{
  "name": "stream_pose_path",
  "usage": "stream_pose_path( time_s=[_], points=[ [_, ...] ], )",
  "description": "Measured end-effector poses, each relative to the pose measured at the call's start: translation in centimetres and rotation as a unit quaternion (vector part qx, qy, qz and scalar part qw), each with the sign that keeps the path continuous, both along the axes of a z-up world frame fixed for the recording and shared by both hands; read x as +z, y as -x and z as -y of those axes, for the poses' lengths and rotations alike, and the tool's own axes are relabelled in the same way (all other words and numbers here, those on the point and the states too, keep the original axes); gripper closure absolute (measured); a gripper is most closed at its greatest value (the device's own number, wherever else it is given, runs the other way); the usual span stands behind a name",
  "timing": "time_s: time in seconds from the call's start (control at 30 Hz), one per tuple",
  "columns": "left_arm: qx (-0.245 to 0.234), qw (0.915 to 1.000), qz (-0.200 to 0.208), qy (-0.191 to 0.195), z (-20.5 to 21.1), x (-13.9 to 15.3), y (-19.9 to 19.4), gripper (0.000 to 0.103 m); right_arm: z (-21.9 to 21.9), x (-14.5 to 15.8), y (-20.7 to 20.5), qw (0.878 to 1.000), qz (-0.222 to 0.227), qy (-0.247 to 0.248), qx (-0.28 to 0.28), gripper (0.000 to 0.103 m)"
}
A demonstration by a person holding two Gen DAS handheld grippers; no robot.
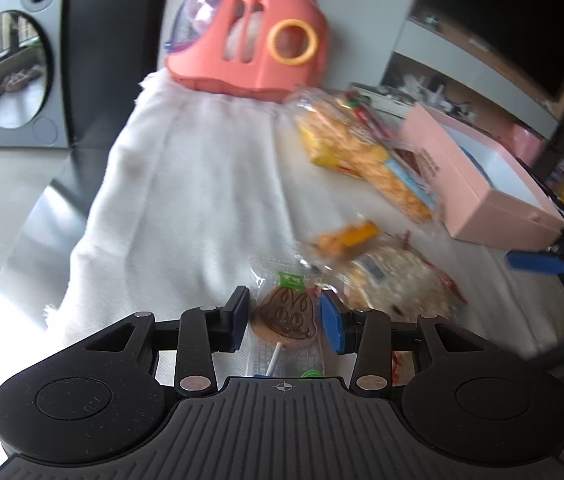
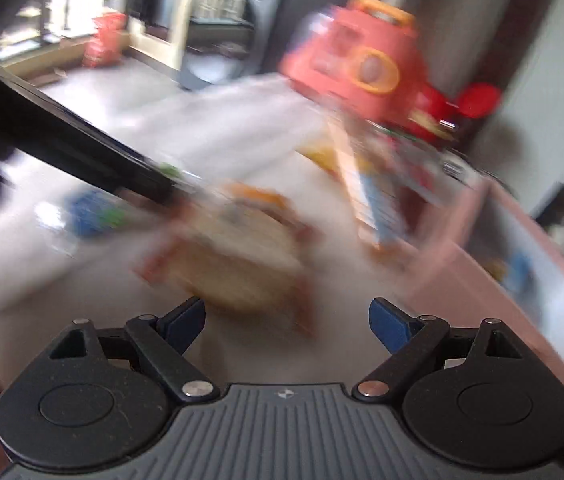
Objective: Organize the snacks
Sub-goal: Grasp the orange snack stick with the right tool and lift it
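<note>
The left tongs [image 1: 285, 320] stand narrowed around a wrapped chocolate lollipop [image 1: 285, 316] at the near edge of the cloth-covered tabletop [image 1: 186, 184], pads close to or touching its disc; it looks light, brittle and slick in its clear wrapper, so a gentle hold across the disc, not the thin stick, seems safest. Just beside it lie a rice-cracker packet [image 1: 398, 280], further snack bags [image 1: 362, 152] and an open pink box [image 1: 478, 184], with a coral toy case [image 1: 250, 36] at the far edge. The right tongs [image 2: 287, 322] hang wide and empty over a blurred packet [image 2: 238, 264].
</note>
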State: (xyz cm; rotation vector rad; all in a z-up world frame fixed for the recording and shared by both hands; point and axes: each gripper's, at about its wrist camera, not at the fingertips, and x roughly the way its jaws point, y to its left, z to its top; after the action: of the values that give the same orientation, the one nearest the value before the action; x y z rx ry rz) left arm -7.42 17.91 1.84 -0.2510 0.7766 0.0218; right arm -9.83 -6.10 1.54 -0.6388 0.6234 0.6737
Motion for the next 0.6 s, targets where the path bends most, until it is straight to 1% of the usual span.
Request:
stream_pose_path(
  time_s=[0.07, 0.1, 0.13, 0.17, 0.27, 0.3, 0.33, 0.37, 0.4, 0.47, 0.53, 0.6],
  points=[
    [0.000, 0.9999, 0.001, -0.017, 0.6, -0.1, 0.0, 0.059, 1.5, -0.5, -0.5, 0.998, 0.030, 0.030, -0.042, 0.013],
    [0.000, 0.9998, 0.002, -0.021, 0.8, -0.1, 0.0, 0.059, 2.3, -0.3, -0.8, 0.997, 0.037, 0.030, -0.058, 0.013],
    [0.002, 0.9998, 0.002, -0.021, 0.7, -0.1, 0.0, 0.059, 3.0, 0.0, -1.1, 0.997, 0.032, 0.026, -0.071, 0.013],
    [0.006, 0.9999, 0.002, -0.015, 0.6, -0.1, 0.0, 0.059, 3.5, 0.6, -1.3, 0.997, 0.021, 0.012, -0.080, 0.013],
    [0.021, 0.9997, 0.003, 0.009, -0.3, 0.0, 0.1, 0.059, 4.2, 2.8, -1.2, 0.995, -0.033, -0.069, -0.059, 0.013],
    [0.029, 0.9995, 0.003, 0.008, -0.5, 0.0, 0.1, 0.059, 3.8, 3.3, -1.0, 0.994, -0.049, -0.090, -0.045, 0.013],
    [0.037, 0.9993, 0.002, 0.002, -0.7, 0.1, 0.2, 0.059, 3.1, 3.6, -0.8, 0.993, -0.056, -0.104, -0.031, 0.013],
    [0.042, 0.9991, -0.001, -0.003, -0.9, 0.1, 0.2, 0.059, 2.1, 3.7, -0.4, 0.992, -0.057, -0.107, -0.016, 0.013],
    [0.043, 0.9991, -0.002, -0.001, -1.1, 0.1, 0.3, 0.060, 0.9, 3.6, -0.1, 0.993, -0.054, -0.104, 0.000, 0.014],
    [0.042, 0.9991, -0.002, 0.006, -1.4, 0.1, 0.4, 0.060, -2.1, 3.0, 0.5, 0.994, -0.045, -0.093, 0.034, 0.023],
    [0.039, 0.9992, -0.003, 0.003, -1.3, 0.1, 0.5, 0.059, -4.4, 1.9, 1.4, 0.994, -0.045, -0.069, 0.067, 0.055],
    [0.036, 0.9994, -0.003, -0.001, -1.2, 0.1, 0.6, 0.059, -5.9, 1.2, 2.0, 0.994, -0.046, -0.045, 0.090, 0.057]
  ],
)
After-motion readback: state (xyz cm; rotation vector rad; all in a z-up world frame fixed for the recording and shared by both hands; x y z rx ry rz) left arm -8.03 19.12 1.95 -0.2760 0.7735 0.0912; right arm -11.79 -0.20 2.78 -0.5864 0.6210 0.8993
